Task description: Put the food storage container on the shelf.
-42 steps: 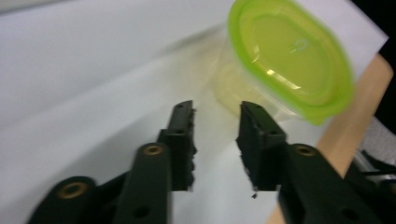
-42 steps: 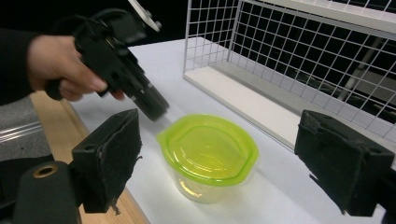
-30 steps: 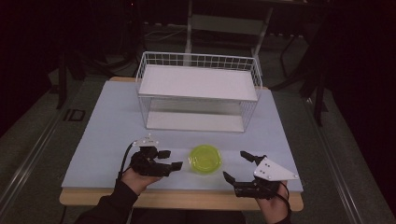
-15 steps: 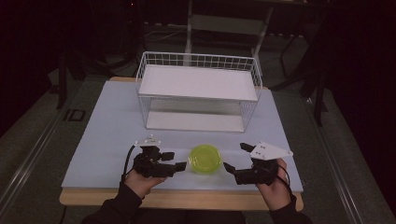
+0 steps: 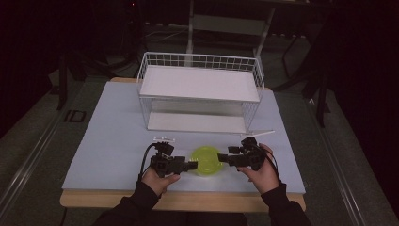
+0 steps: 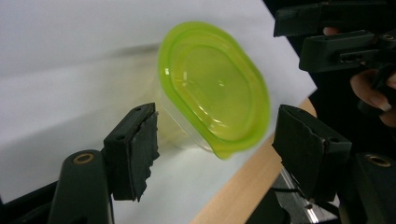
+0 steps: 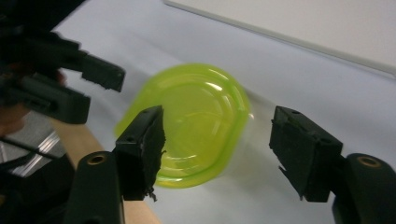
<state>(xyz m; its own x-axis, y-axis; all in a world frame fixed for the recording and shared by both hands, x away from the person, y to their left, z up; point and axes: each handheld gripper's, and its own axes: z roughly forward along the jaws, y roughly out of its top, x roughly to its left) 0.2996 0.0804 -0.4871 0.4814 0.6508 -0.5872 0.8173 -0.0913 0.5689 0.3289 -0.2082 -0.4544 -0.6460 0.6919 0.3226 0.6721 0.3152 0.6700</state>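
A clear tub with a lime-green lid (image 5: 206,160) sits on the pale mat near the table's front edge. My left gripper (image 5: 192,165) points at it from the left, its tips at the lid's rim. In the left gripper view the tub (image 6: 212,88) lies just ahead of the open jaws (image 6: 219,154), with neither pad on it. My right gripper (image 5: 221,158) points at the tub from the right. Its jaws (image 7: 223,154) have just been closing. The lid (image 7: 187,121) shows partly between them, and the right-hand pad (image 7: 303,156) stands clear of it.
A white wire basket (image 5: 200,89) with a white shelf stands behind the tub, mid-table. The wooden table edge (image 5: 188,200) runs just below both hands. A thin white strip (image 5: 261,133) lies by the basket's front right corner.
Both hands have moved inward to the tub, the right one farther. The right gripper has rolled, so its grey plate no longer faces up, and its jaws are narrower.
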